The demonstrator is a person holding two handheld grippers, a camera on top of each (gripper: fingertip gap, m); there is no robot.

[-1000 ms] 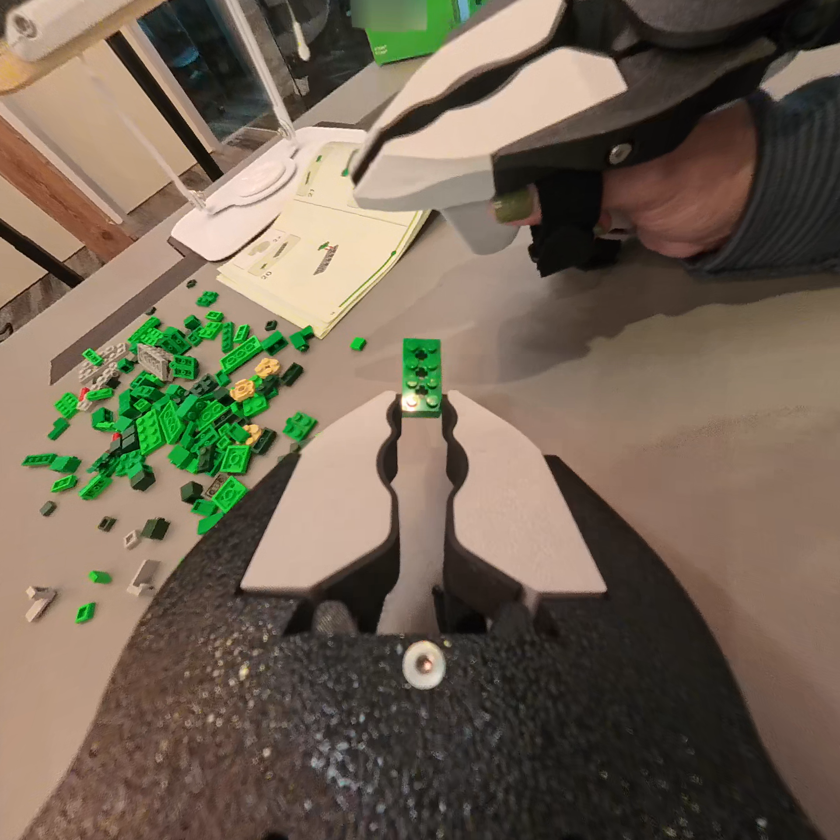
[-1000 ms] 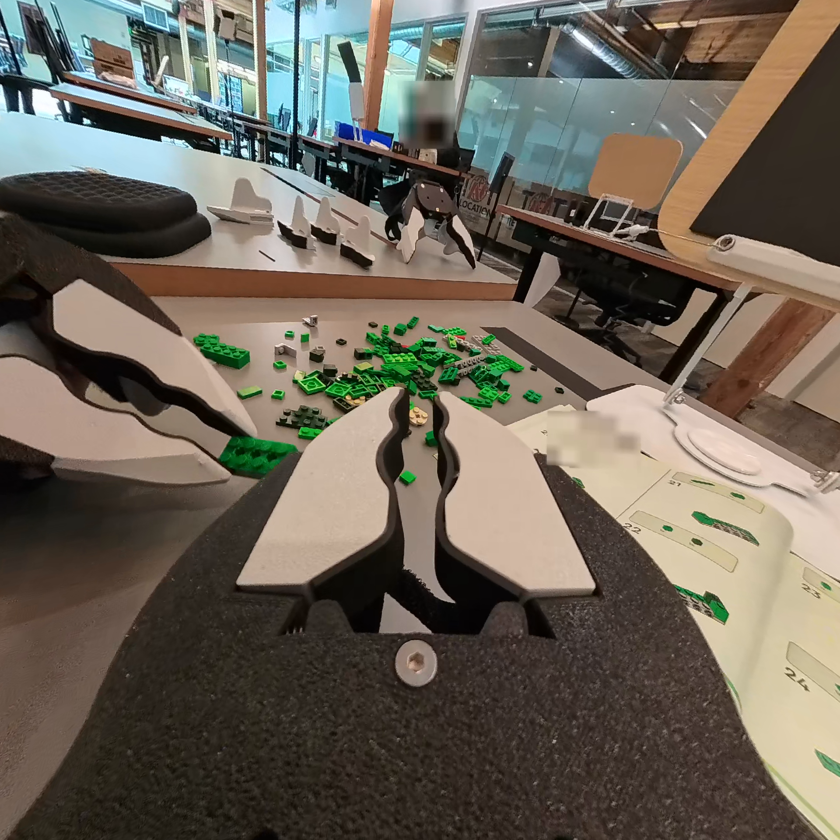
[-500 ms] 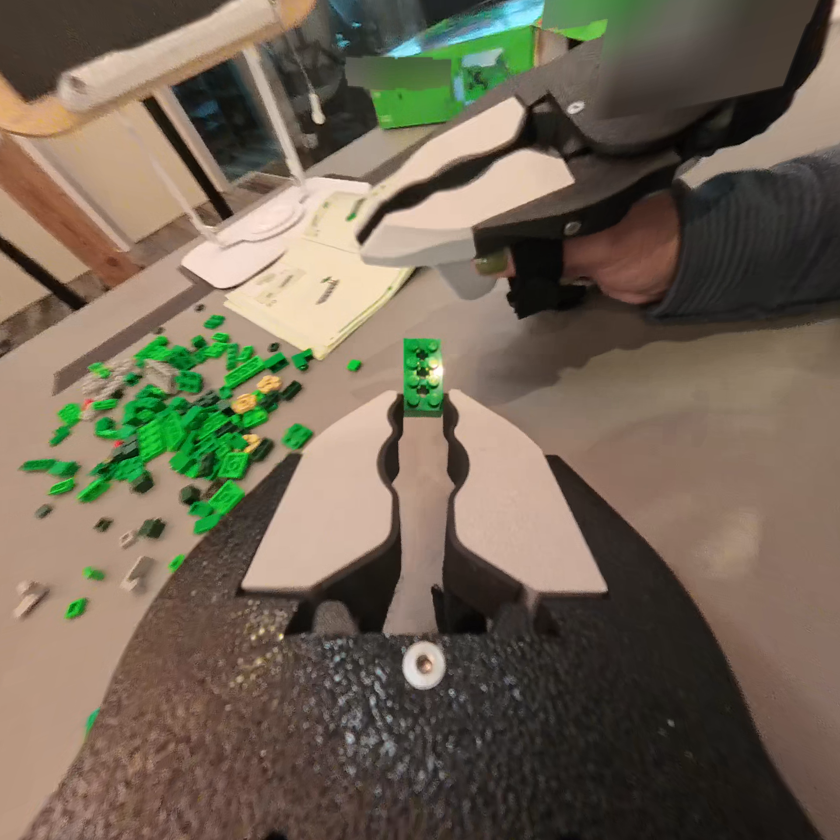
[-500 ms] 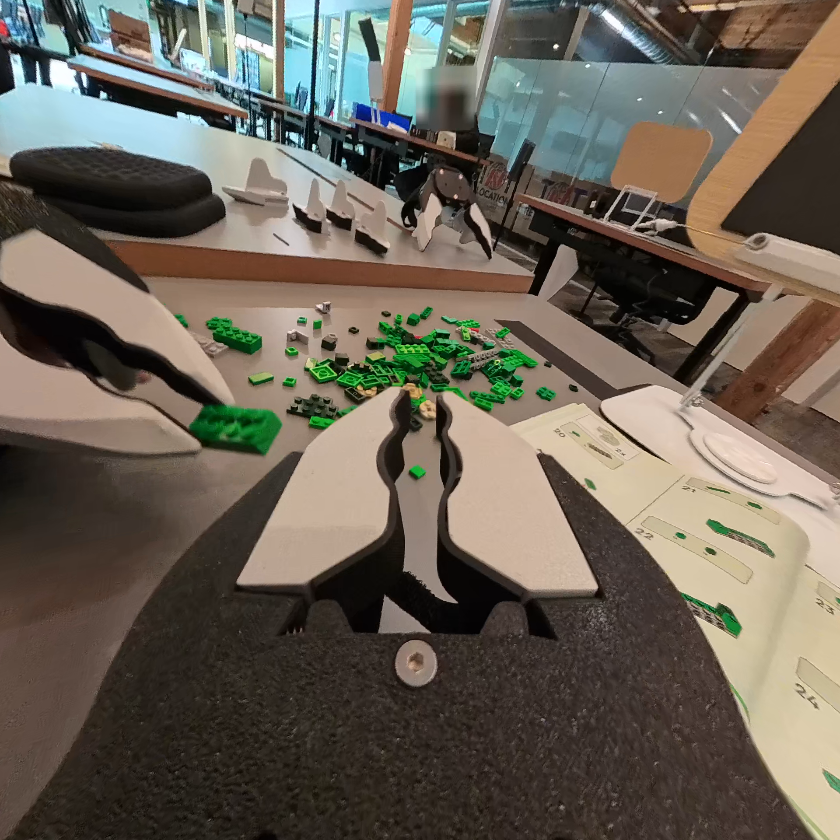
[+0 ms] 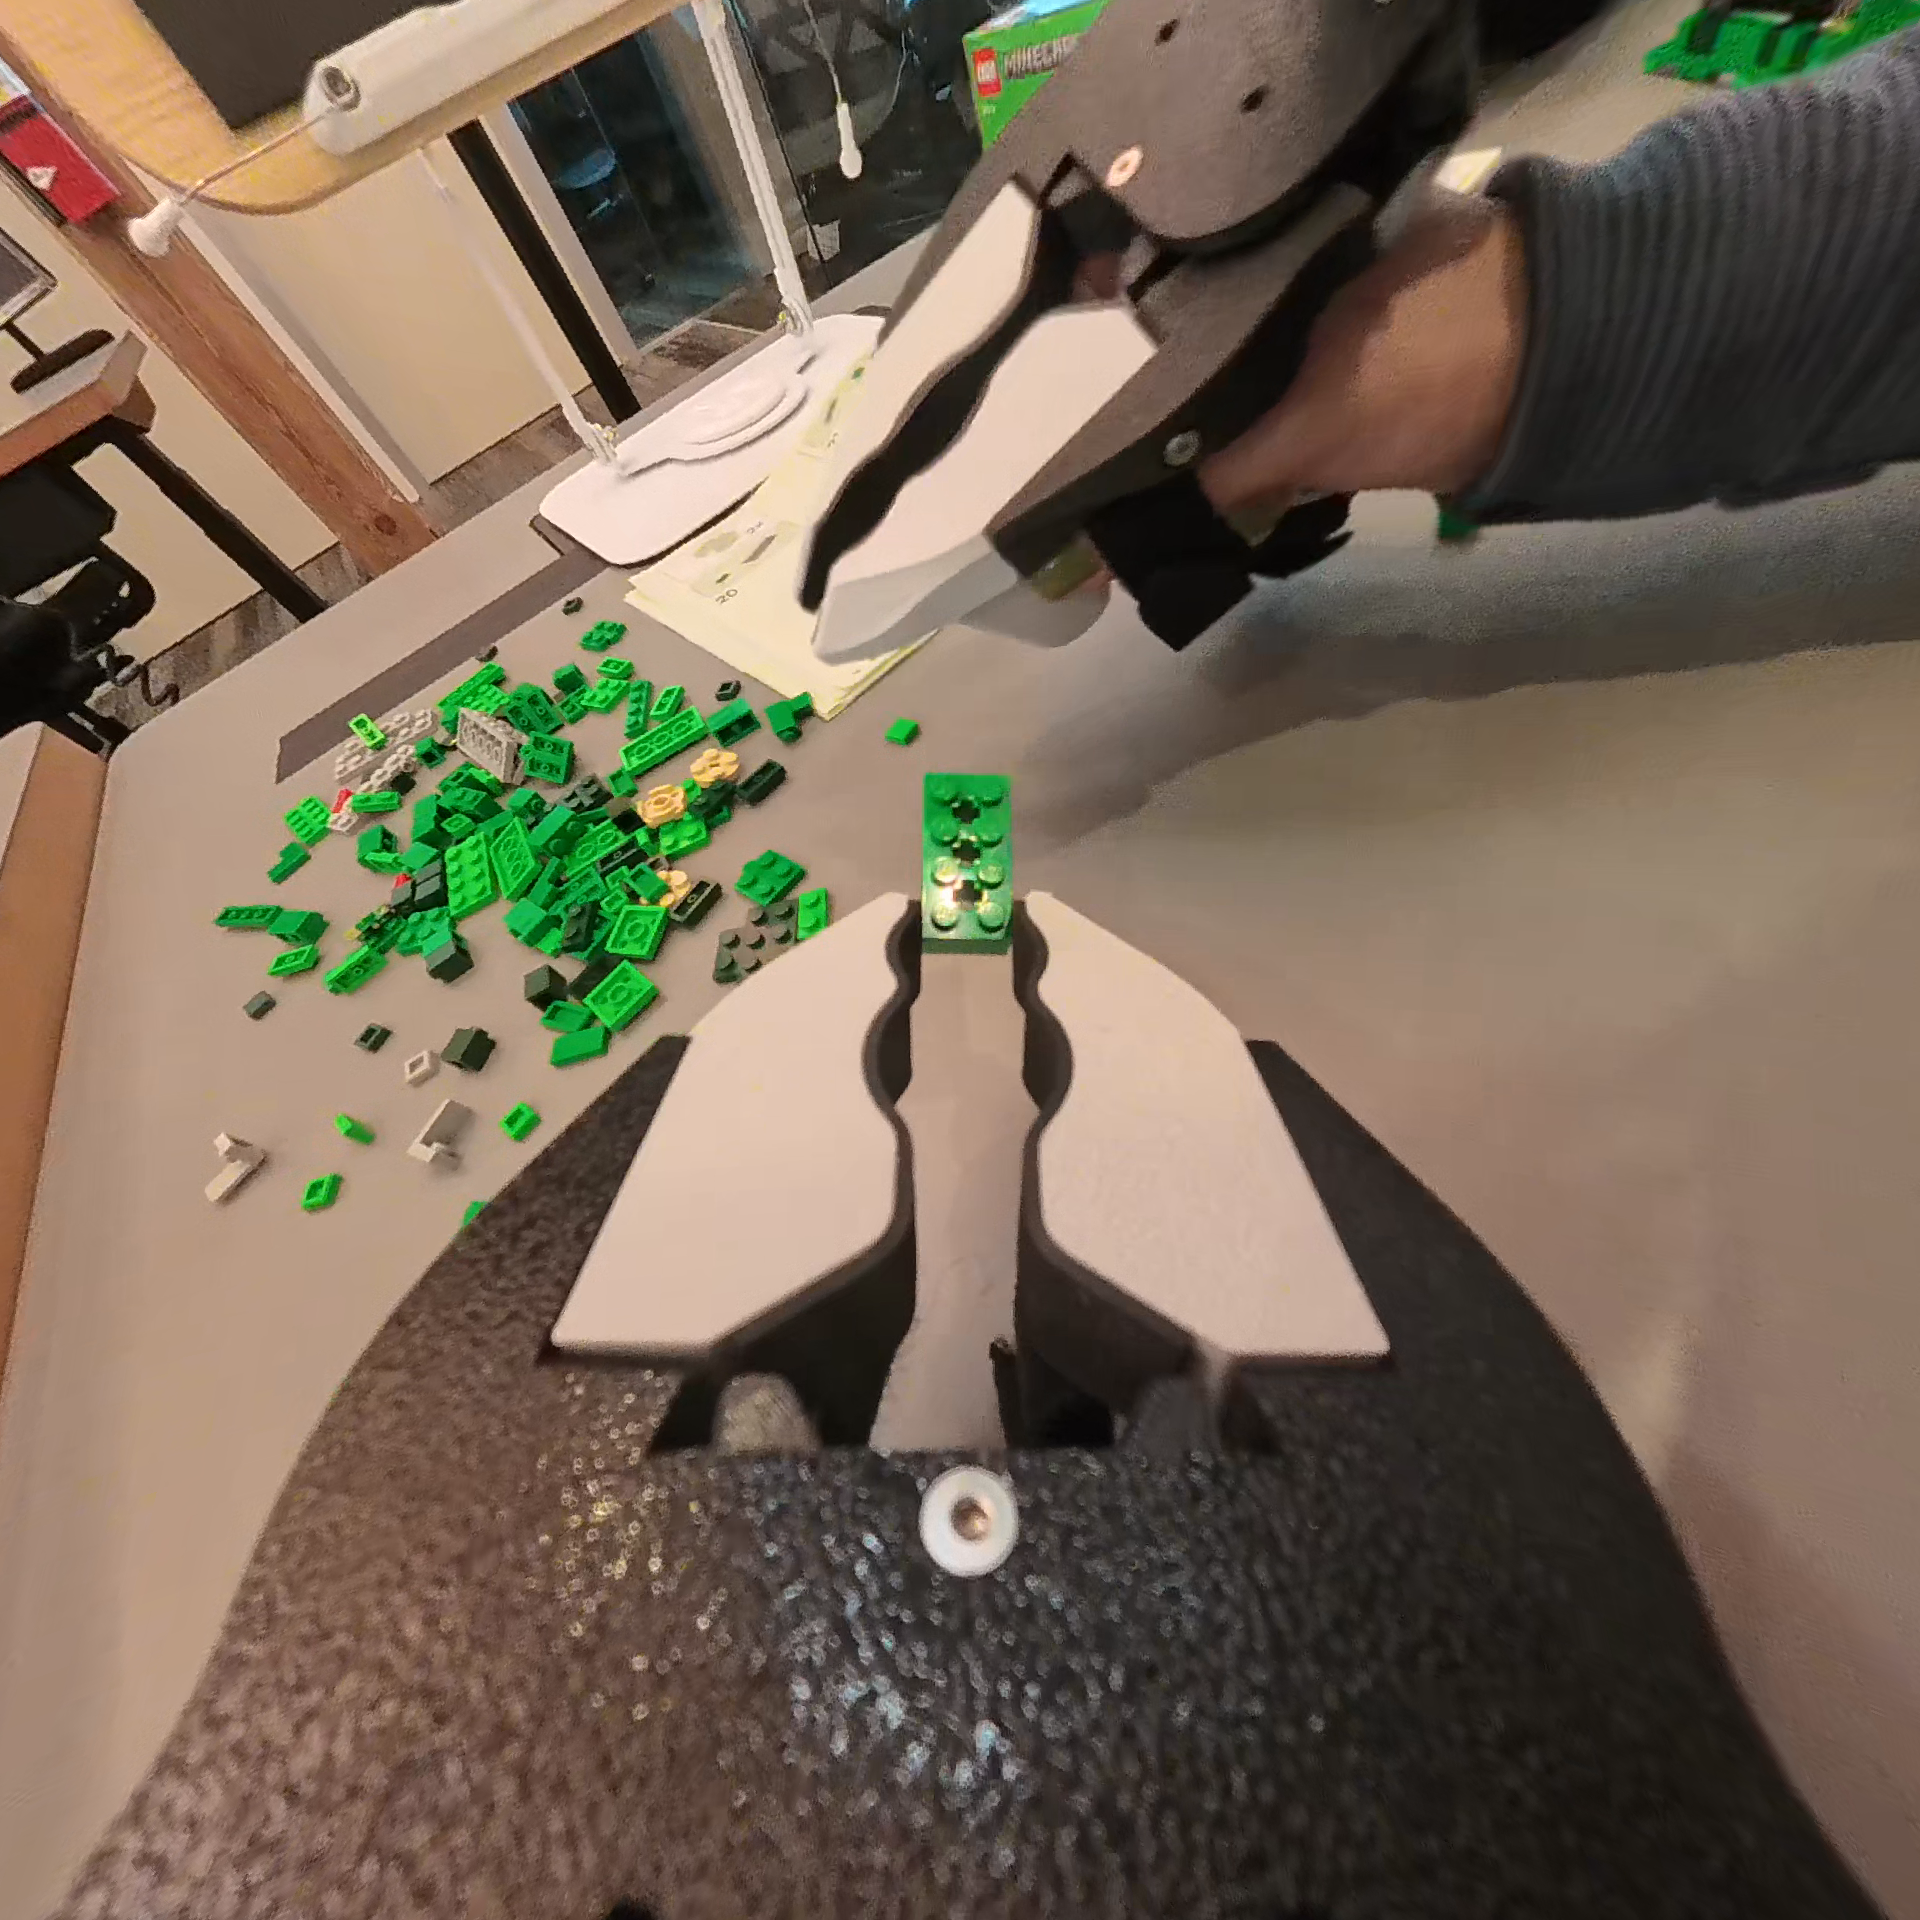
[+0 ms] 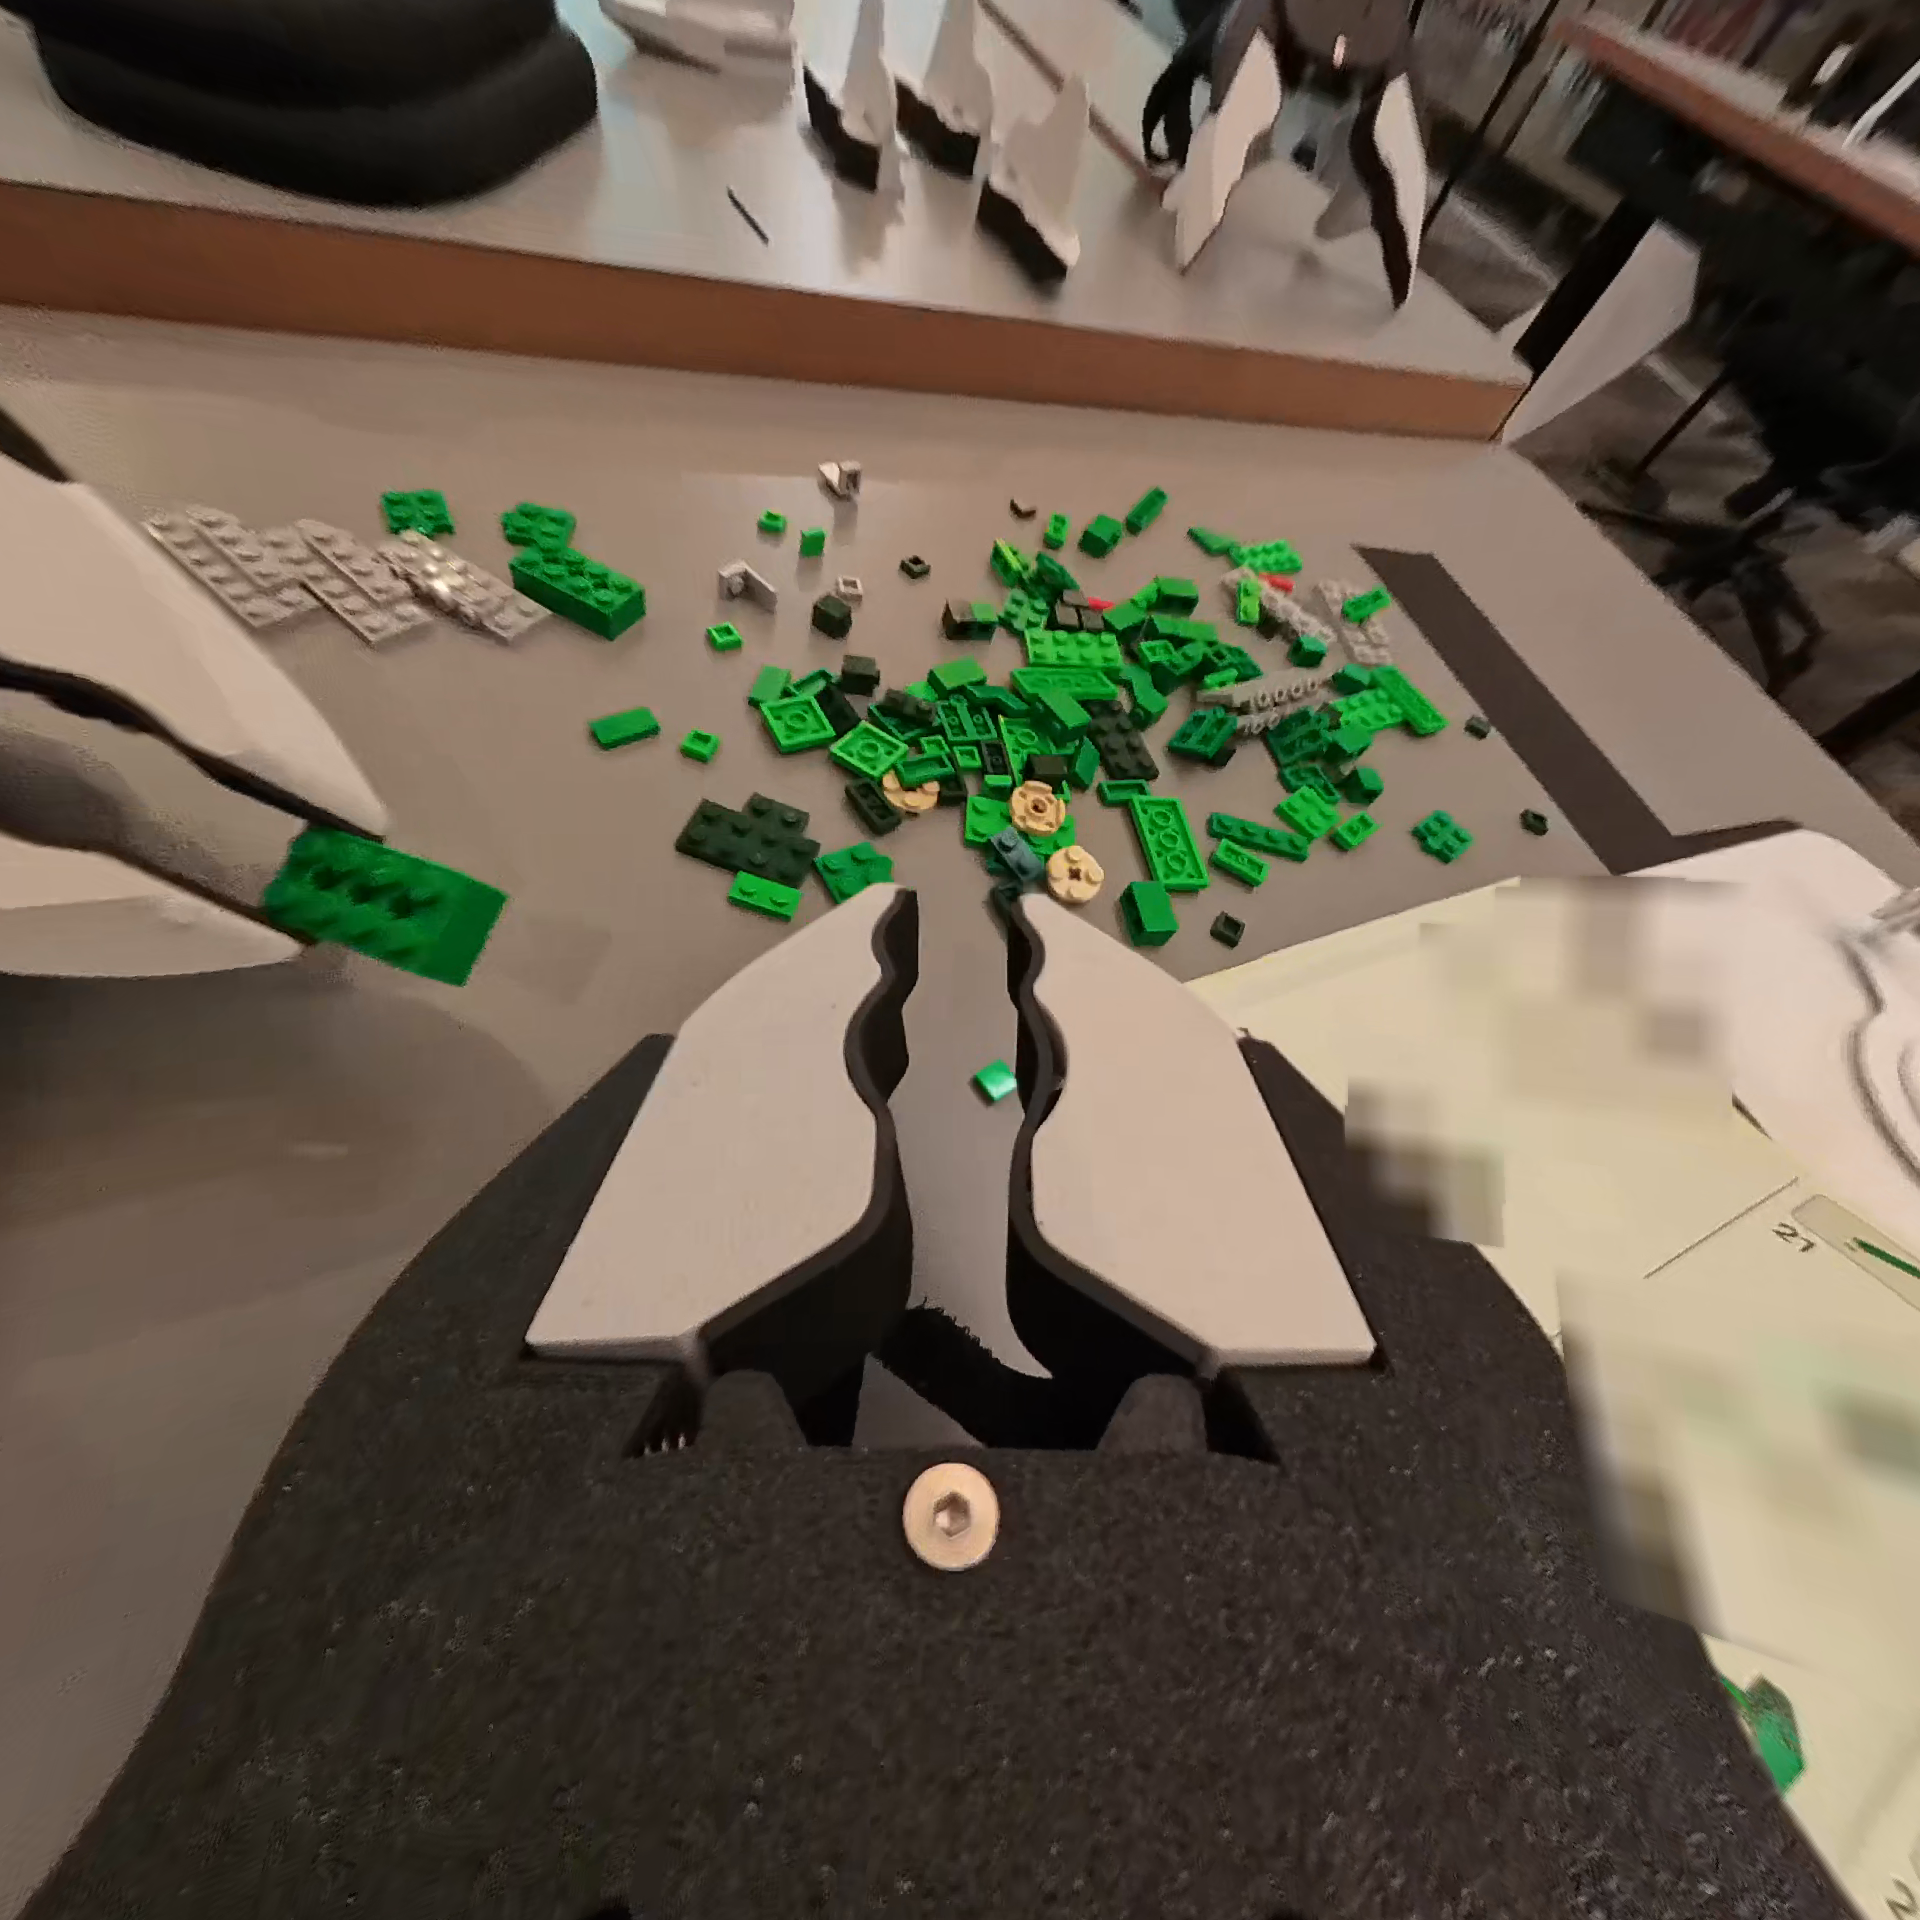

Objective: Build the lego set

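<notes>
Plate in the left gripper [image 5: 966, 914] — a green two-by-four plate [image 5: 968, 862], pinched across its short width at the near end, studs up, long axis running straight out along the fingers and away from the wrist; it hangs clear of the counter [image 5: 1455, 1039]. Right gripper [image 6: 961, 914] has nothing between its fingers, which stand slightly apart with bare counter showing through the gap. It points down at the loose pile of green pieces [image 6: 1049, 727], fingertips just short of the pile's near edge. From the right wrist view the held plate [image 6: 384, 904] sits off to the left, well apart from the right fingertips, with the tan round pieces [image 6: 1039, 810] and a dark green plate cluster [image 6: 748, 831] nearest ahead. One small green tile [image 6: 994, 1083] lies on the counter right in the finger gap. Instruction booklet [image 6: 1558, 1039] lies to the right, beside the pile. My read: the right side is nearer the pile and is set to pick the next piece, while the left only presents its plate — free far end toward the right gripper, so any piece should come down onto those exposed studs. Risk: thin edge grip, so pressing at the far end could lever the plate out.
</notes>
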